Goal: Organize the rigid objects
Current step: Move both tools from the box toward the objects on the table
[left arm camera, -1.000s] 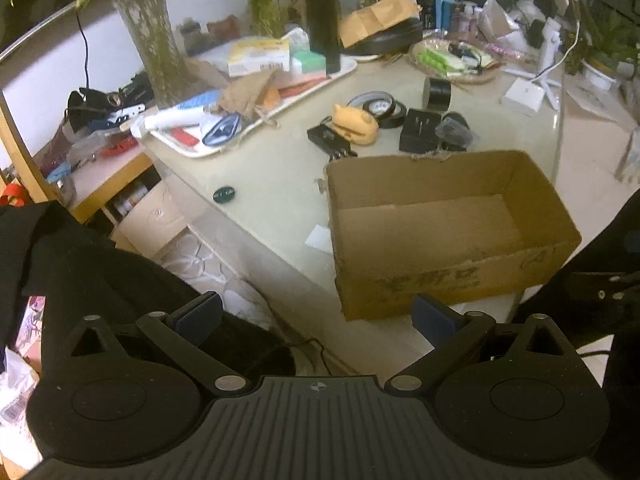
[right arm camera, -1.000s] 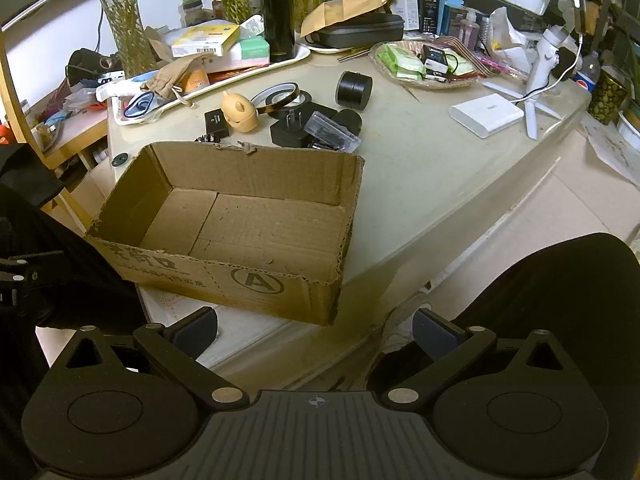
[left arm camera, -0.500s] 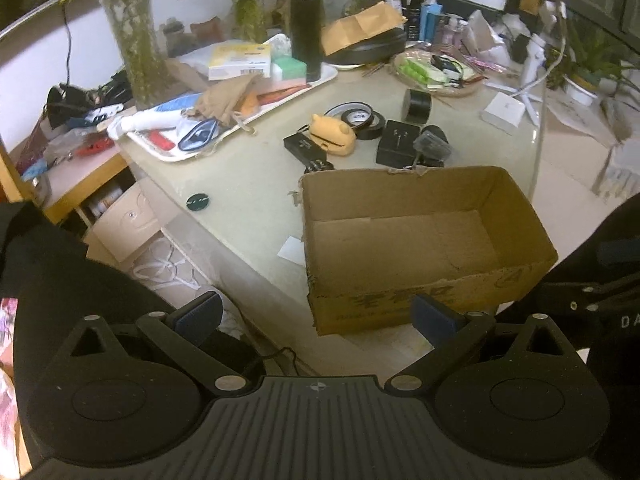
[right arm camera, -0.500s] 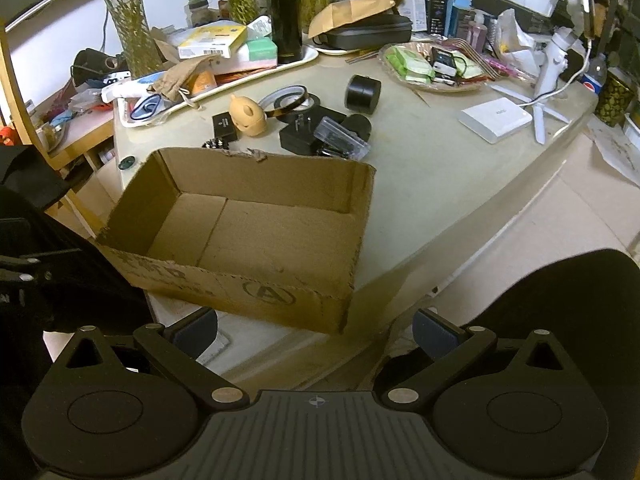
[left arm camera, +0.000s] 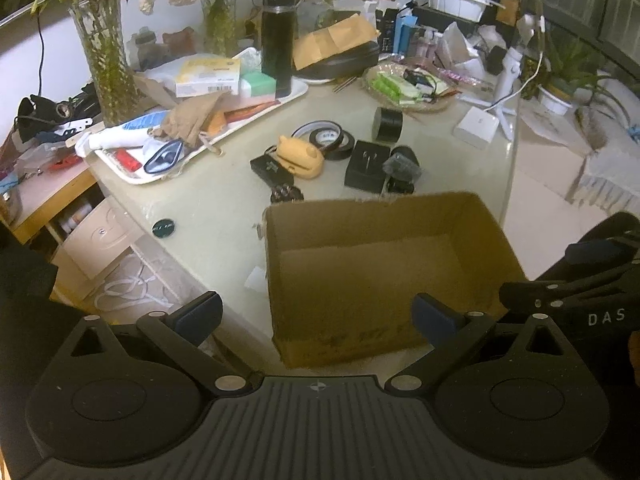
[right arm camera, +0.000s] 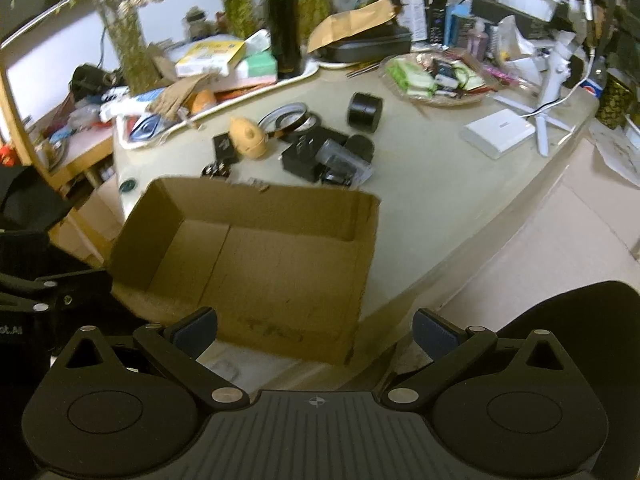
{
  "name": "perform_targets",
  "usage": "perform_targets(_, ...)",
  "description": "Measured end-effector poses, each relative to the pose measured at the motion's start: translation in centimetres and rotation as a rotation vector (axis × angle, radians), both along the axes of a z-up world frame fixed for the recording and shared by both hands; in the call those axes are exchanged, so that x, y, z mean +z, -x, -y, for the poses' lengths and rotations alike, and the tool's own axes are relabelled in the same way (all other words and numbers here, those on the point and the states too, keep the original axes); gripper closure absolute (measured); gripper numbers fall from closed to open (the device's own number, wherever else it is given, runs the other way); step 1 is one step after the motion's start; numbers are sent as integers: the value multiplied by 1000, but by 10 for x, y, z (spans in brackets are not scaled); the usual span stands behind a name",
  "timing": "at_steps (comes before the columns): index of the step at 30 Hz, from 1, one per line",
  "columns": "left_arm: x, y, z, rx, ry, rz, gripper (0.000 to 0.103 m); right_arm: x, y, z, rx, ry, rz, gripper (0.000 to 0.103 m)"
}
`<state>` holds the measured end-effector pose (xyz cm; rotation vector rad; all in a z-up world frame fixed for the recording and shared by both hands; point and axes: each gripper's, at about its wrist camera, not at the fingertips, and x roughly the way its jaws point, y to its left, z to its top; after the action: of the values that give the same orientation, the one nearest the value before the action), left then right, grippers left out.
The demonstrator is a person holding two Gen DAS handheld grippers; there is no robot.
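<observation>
Both grippers hovering off the near table edge, nothing held. Left gripper point(left arm camera: 316, 316) fingers wide apart, empty; right gripper point(right arm camera: 314, 326) same, spread and empty.

Cardboard box point(left arm camera: 384, 268) open-topped at near edge of table point(left arm camera: 224, 200), empty inside. Sits between the two grippers' views, near wall just ahead of both sets of tips.

Rigid objs clustered just behind box's far wall, on tabletop:
- yellow-tan toy point(left arm camera: 298, 156), touching black flat block point(left arm camera: 272, 170)
- tape rolls point(left arm camera: 328, 138), overlapping, just behind toy
- black cylinder point(left arm camera: 387, 119) on its side, further back
- black charger block point(left arm camera: 366, 164) next to clear-wrapped item point(left arm camera: 402, 166)
- small dark clip cluster point(left arm camera: 286, 192) right at box's far left corner

White tray point(left arm camera: 276, 100) w/ clutter + black flask point(left arm camera: 278, 34) further back left. White box point(left arm camera: 476, 125) far right. Right wrist view motion-blurred.
</observation>
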<state>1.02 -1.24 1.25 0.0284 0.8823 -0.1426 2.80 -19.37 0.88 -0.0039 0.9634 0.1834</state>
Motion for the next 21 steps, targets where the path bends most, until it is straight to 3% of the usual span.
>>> perform_targets(6,4,-18,-4,-3,14,12,0,2,-17,8,7,17,11,0)
perform_targets(21,11,-32,-14,-11,16,42,0,5,-61,22,77,-104,-58,0)
